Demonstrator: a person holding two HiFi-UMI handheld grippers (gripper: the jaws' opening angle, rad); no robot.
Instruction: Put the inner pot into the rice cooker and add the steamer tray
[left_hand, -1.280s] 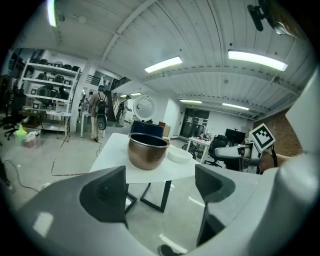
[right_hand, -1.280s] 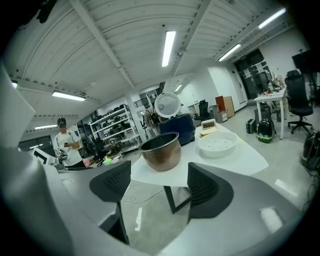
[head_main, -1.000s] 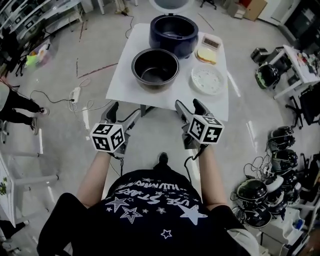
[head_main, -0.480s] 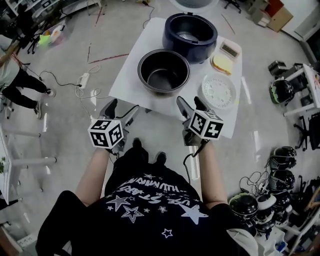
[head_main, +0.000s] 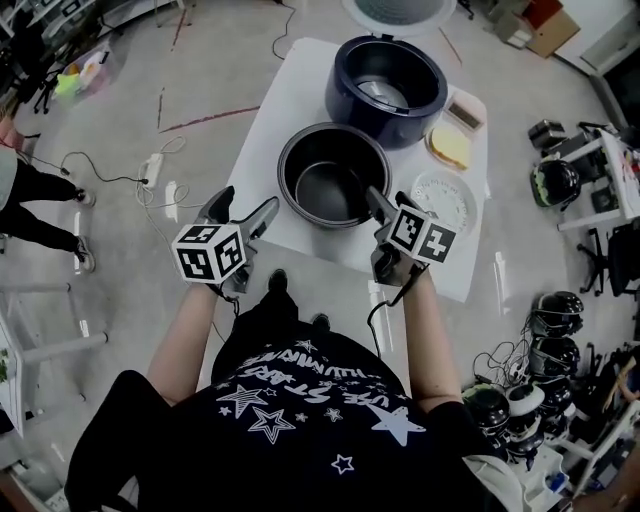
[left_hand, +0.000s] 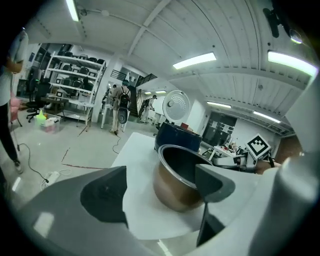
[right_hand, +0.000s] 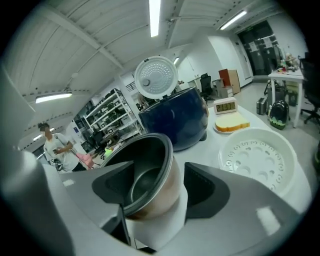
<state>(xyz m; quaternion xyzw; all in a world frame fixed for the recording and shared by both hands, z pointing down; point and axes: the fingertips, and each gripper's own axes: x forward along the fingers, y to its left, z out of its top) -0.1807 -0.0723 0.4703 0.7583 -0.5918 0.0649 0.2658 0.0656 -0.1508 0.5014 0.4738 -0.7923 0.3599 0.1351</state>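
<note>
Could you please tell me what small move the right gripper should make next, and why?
Probably finish closing the right gripper on the wall of the inner pot. Its jaws have just been closing but stand open, apparently with one inside the rim and one outside, not pressing yet. The left gripper is open, short of the pot.

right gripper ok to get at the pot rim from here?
Probably yes. The right gripper seems to have the pot's near wall between its open jaws, which have just been closing, pads not yet pressing. Nothing else is in the way.
</note>
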